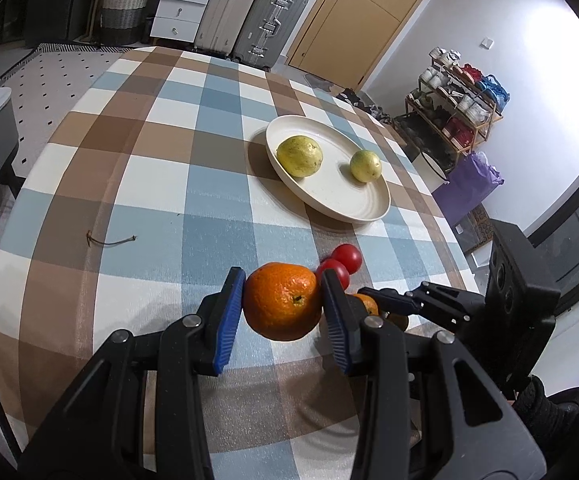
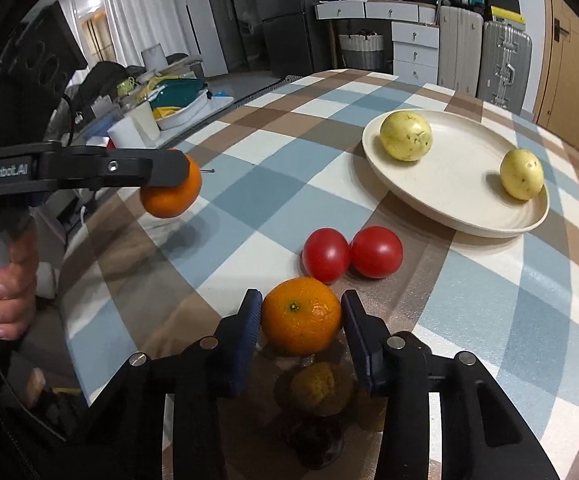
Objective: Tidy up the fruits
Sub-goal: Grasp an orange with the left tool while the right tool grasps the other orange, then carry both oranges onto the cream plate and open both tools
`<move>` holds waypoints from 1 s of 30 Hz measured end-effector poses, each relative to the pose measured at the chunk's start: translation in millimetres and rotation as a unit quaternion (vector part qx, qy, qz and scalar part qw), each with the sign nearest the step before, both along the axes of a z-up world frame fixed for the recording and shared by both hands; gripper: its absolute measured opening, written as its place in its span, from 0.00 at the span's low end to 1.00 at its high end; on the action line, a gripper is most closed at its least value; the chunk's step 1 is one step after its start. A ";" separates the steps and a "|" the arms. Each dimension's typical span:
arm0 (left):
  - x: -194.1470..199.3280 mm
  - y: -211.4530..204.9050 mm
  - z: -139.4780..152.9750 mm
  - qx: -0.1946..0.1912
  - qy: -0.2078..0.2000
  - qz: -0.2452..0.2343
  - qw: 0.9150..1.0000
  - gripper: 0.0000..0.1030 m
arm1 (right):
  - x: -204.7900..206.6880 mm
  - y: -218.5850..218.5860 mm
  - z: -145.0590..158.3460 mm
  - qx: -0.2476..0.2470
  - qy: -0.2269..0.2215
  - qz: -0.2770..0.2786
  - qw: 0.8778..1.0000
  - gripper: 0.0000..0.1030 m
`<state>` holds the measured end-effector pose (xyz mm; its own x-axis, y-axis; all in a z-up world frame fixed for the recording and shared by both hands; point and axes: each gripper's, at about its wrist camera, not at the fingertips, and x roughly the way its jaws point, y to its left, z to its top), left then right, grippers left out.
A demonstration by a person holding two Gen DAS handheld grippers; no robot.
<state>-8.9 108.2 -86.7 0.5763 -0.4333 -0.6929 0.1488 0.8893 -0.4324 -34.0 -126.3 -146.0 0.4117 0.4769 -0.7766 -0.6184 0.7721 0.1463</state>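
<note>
Blue pads on the left gripper (image 1: 283,312) squeeze a big orange (image 1: 283,306) from both sides, and in the right wrist view that orange hangs in the air with its shadow on the cloth below. The right gripper (image 2: 300,330) has a small orange (image 2: 301,320) between its pads. The pads look very close to the peel, but I cannot tell if they press it or if it is lifted.

From the big orange, the plate (image 1: 369,208) is ahead and a bit to the right. Two red tomatoes (image 1: 341,266) lie between them, touching each other. Two yellow-green fruits (image 1: 299,156) sit on the plate, well apart, with bare room between them. The right gripper looks nearer to the plate than the left one.

One more orange fruit and something dark lie low between the right gripper's arms, dim and hard to make out. In the left wrist view the small orange is mostly hidden behind a finger.
</note>
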 end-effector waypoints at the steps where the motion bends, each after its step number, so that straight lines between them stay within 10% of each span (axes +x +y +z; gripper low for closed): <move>1: -0.2 0.2 0.1 0.000 -0.001 -0.001 1.000 0.35 | 0.0 -1.0 0.1 0.003 0.001 -0.001 1.000 0.40; 30: 84.2 -81.1 37.9 0.043 -0.029 -0.076 0.996 0.35 | 51.9 -68.2 68.3 0.114 -0.036 -0.081 0.989 0.39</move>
<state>75.4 27.2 -48.8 0.5485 -0.4585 -0.6992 0.3065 0.8883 -0.3420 17.9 -194.6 -77.6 0.5472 0.5602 -0.6219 -0.5046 0.8136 0.2888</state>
